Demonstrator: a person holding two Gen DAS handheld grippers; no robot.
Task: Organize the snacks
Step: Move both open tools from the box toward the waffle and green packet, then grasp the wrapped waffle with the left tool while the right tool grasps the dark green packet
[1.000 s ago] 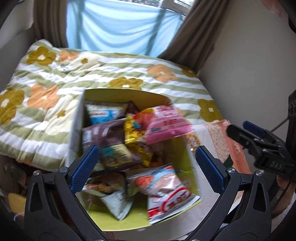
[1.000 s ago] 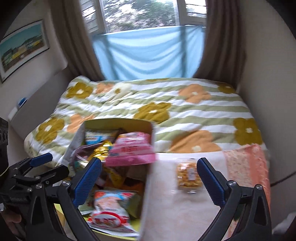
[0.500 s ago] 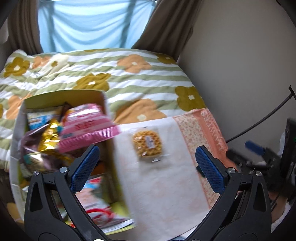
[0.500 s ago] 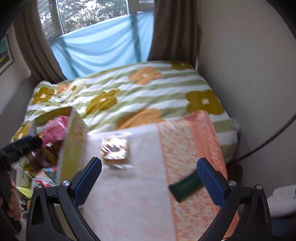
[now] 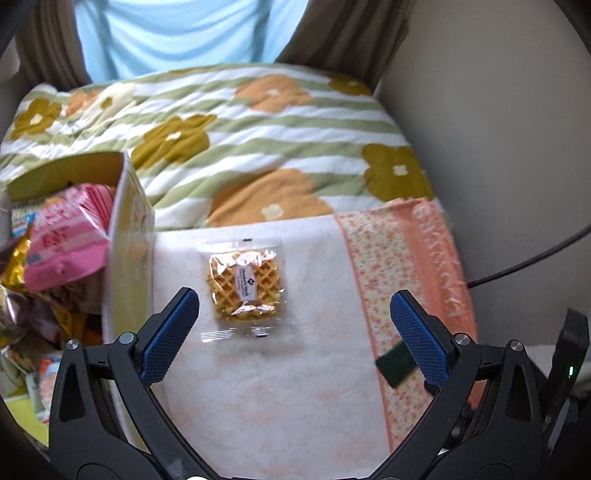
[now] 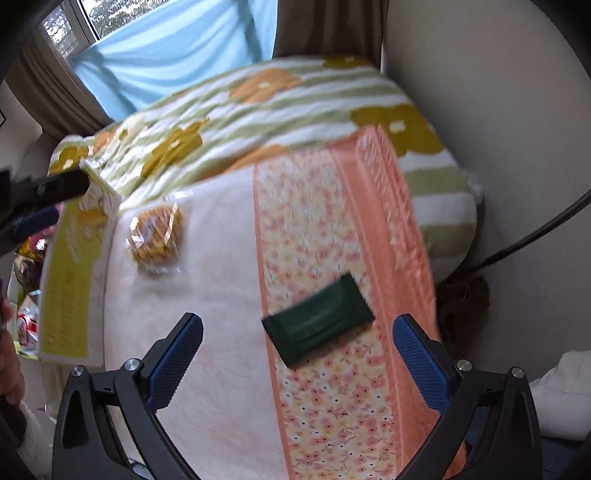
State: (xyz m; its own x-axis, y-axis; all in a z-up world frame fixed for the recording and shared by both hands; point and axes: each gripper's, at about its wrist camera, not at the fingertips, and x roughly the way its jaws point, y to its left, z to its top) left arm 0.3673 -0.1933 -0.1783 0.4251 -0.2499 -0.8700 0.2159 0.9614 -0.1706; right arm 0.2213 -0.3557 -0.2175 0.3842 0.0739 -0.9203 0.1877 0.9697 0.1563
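Observation:
A wrapped waffle [image 5: 245,290] lies on the pale cloth [image 5: 266,387], just ahead of my open left gripper [image 5: 293,330], whose jaws are empty. A yellow-green box [image 5: 127,236] full of snack bags stands at the left, with a pink bag [image 5: 64,243] on top. In the right wrist view a dark green packet [image 6: 319,321] rests on the orange floral cloth [image 6: 325,406], between and just beyond the fingers of my open right gripper [image 6: 295,354]. The waffle [image 6: 157,236] and the box [image 6: 72,280] show blurred at the left there.
A green-striped flowered quilt [image 5: 240,136] covers the bed behind the cloth. A beige wall [image 5: 498,110] and a black cable [image 5: 532,260] lie to the right. Curtains [image 5: 343,33] hang at the back. A hand [image 6: 9,354] shows at the left edge of the right wrist view.
Both grippers have swung right, away from the snack box. The left now faces the waffle and the right faces the dark green packet. Both stay open.

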